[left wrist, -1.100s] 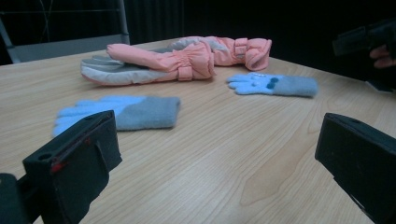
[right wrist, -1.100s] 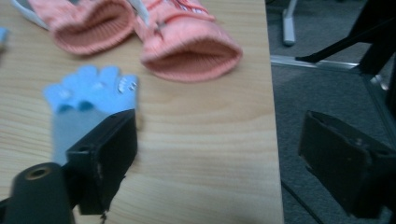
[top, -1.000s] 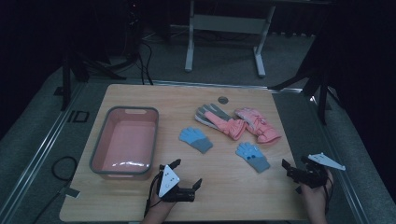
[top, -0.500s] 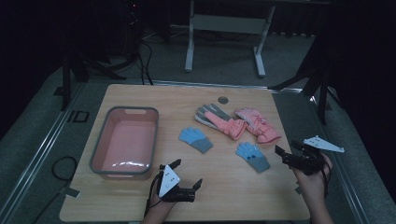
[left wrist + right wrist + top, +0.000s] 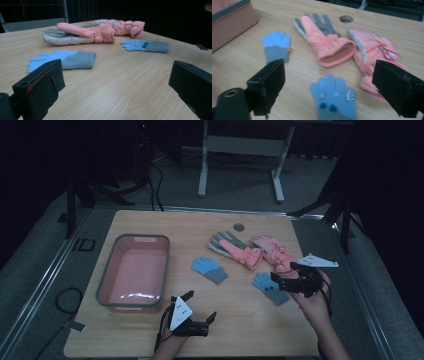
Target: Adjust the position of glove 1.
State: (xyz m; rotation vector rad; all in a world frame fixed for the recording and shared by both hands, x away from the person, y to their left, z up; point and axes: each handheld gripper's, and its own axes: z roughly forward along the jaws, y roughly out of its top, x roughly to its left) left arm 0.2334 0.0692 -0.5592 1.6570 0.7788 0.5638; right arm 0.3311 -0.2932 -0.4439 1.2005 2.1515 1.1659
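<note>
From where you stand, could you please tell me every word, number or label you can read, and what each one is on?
"ID": dark letters on the grey floor mat left of the light wooden table.
Small marks on the pink padded winter glove: blurred, unreadable.
Pale dots on the small blue knitted glove ahead of the right gripper: a pattern, no letters.
Pink plastic tub: no text.
</note>
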